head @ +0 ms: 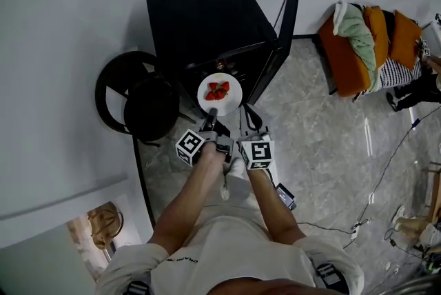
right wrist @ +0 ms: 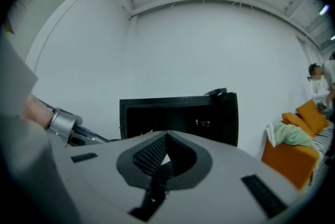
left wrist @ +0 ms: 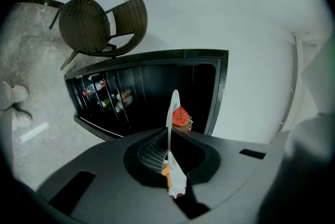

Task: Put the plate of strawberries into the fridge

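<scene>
Standing left of the fridge (head: pixel 207 18) is a dark wicker chair (head: pixel 134 97). Just before the fridge's open front, the left gripper (left wrist: pixel 170 163) is clenched on the near rim of a white plate (head: pixel 231 102) carrying strawberries (head: pixel 218 89). The right gripper (right wrist: pixel 166 144) is clenched on nothing, short of the fridge. An orange sofa (head: pixel 344 56) sits well right of the fridge.

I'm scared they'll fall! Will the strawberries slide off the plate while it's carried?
Maybe. The strawberries lie loose on a flat-looking plate, so a tilt could probably roll them off. The left claw pinches only one edge, so the plate may wobble or tip. It looks stiff, likely breakable if dropped.
</scene>
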`<state>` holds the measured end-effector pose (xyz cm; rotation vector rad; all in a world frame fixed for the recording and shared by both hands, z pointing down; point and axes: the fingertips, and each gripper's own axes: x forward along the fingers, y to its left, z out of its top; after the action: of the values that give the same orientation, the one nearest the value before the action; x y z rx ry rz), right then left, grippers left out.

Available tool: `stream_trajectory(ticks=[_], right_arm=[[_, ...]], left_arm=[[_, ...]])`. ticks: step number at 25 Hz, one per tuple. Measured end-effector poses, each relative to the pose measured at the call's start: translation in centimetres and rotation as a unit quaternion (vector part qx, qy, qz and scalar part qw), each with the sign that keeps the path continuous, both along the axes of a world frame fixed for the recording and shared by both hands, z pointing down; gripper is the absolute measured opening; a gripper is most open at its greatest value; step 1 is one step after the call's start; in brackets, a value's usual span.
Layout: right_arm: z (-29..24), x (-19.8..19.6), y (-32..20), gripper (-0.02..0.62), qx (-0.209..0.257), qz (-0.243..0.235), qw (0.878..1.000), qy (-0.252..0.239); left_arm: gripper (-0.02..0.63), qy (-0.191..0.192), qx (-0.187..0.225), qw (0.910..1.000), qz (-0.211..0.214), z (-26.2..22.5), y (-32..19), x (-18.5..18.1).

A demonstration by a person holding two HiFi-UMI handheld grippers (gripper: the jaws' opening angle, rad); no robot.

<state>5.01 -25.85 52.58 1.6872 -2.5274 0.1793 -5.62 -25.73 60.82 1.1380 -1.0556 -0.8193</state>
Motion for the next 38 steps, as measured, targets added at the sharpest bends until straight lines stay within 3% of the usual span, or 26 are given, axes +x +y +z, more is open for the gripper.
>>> stream_trajectory(ticks=[11, 26, 34, 38], right_arm=[[2.7, -0.1, 0.1, 0.012, -0.005, 0.009, 1.0, -0.002], [6.9, 0.4, -0.6, 0.012, -0.014, 0.021, 1.0, -0.005], [7.5, 0.4, -1.1, 0.012, -0.016, 0.033, 0.999, -0.008], [8.7, 0.4, -1.2, 0.012, -0.019, 0.034, 0.999, -0.009]], left_arm=[[0.009, -0.012, -0.005, 0.9998, 0.017, 3.6, -0.6, -0.3], [0.011, 0.003, -0.01, 0.9998, 0.015, 9.0, -4.1, 1.1], [0.01, -0.037, -0.012, 0.9987, 0.035, 14.2, -6.0, 0.7], [0.011, -0.033, -0.035, 0.9985, 0.026, 17.2, -6.1, 0.6]])
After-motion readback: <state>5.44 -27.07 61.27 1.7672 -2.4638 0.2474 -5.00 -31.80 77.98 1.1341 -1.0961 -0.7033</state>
